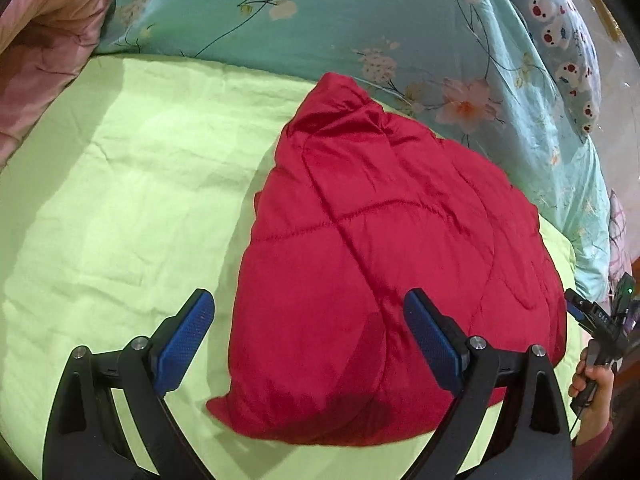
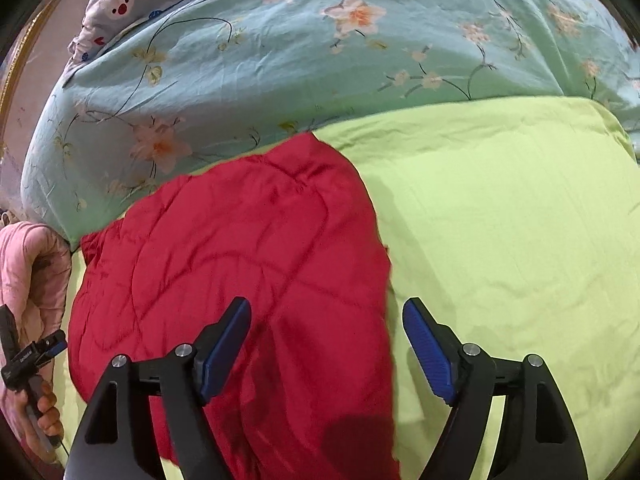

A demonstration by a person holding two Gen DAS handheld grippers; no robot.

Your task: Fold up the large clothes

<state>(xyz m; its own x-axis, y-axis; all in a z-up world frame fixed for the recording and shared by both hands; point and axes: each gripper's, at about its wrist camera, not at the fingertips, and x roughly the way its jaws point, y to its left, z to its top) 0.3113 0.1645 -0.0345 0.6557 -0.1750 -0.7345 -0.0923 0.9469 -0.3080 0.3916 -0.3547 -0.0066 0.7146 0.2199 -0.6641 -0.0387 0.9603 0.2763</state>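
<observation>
Left tongs [image 1: 308, 312] and right tongs [image 2: 326, 320] spread wide, empty, above red quilted garment [image 1: 392, 248]

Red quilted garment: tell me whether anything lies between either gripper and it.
Nothing visible does. The red quilted garment lies folded on the green sheet, bare on top. The left gripper and right gripper both hang open just above its near edge, with only air between pads and fabric.

White characters are seen on the black body of the right hand-held gripper [image 1: 600, 316] at the edge of the left wrist view, and on the left hand-held gripper [image 2: 28, 358] in the right wrist view; neither can be read.
</observation>
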